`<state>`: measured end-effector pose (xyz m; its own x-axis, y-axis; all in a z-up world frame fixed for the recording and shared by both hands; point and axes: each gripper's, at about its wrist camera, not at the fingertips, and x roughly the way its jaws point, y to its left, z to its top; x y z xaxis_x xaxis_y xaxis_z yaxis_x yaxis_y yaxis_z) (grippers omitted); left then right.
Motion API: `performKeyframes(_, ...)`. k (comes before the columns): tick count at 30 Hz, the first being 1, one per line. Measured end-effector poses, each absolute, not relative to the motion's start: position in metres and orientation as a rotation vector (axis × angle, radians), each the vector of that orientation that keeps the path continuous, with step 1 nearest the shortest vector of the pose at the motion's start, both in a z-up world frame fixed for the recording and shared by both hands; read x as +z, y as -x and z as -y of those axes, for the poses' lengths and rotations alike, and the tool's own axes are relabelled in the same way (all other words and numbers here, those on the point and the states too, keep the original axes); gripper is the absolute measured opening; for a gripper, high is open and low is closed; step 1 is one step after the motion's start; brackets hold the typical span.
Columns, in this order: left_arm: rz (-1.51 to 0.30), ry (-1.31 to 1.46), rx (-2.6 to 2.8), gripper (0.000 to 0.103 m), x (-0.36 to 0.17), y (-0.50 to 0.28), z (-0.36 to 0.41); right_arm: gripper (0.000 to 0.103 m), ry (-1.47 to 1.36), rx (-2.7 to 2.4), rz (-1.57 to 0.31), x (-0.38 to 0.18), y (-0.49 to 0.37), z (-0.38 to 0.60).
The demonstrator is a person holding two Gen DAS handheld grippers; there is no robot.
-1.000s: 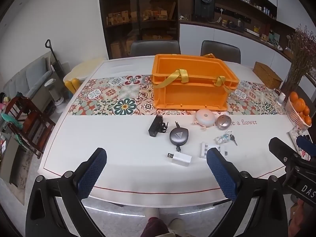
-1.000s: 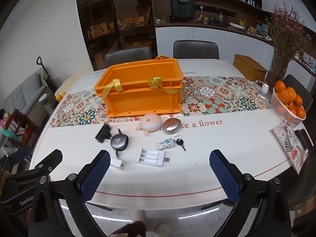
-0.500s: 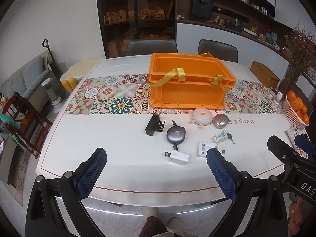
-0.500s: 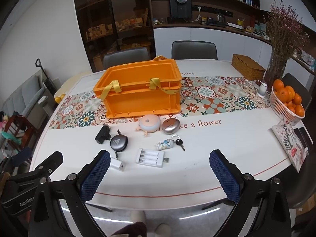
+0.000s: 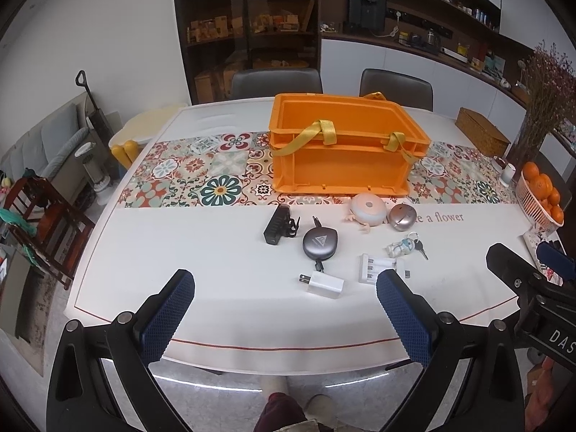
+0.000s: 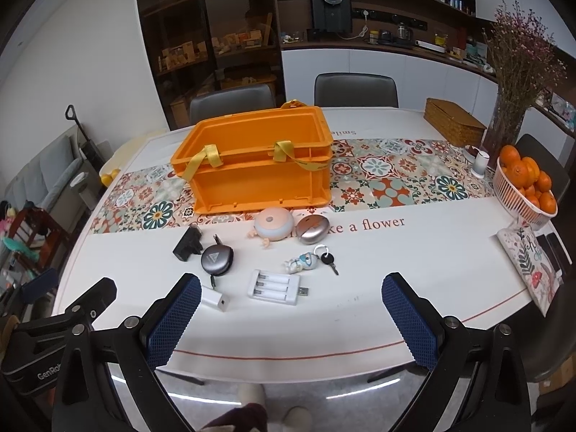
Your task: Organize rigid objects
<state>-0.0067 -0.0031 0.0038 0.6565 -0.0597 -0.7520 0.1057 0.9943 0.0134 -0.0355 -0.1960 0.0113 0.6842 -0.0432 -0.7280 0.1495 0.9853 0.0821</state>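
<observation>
An orange crate with yellow straps stands on the patterned runner. In front of it lie a black adapter, a round grey cable reel, a pink round gadget, a metallic oval case, a figure keychain with key, a white battery charger and a white plug. My left gripper and right gripper both hang open over the near table edge, holding nothing.
A basket of oranges, a vase of dried flowers, a wicker box, a small white cup and a printed pouch occupy the right side. Chairs stand behind the table. A person's feet show below.
Both views have shifted slightly; the grippers stay open over the table edge. Nothing on the table has moved.
</observation>
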Motion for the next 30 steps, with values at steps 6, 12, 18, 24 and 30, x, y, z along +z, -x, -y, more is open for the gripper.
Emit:
performKeyframes(6,-0.861,-0.059,-0.101,0.103,0.0019,0.0053,0.0047,0.101,-0.144,-0.114,-0.821,0.0088,0.0344,0.1969)
performKeyframes(12,-0.864,-0.059,-0.103,0.103,0.0008,0.0047,0.0055,0.101,-0.144,-0.115,-0.826,0.0090,0.0342,0.1978)
performKeyframes(18,-0.864,-0.060,-0.103,0.103,0.0008,0.0047,0.0056,0.101,-0.144,-0.115,-0.827,0.0093,0.0338,0.1978)
performKeyframes(24,-0.864,-0.060,-0.104,0.103,0.0004,0.0044,0.0057,0.101,-0.143,-0.114,-0.829,0.0090,0.0334,0.1971)
performKeyframes(30,-0.868,-0.063,-0.107,0.103,-0.0006,0.0042,0.0066,0.101,-0.145,-0.115,-0.833,0.0085,0.0333,0.1969)
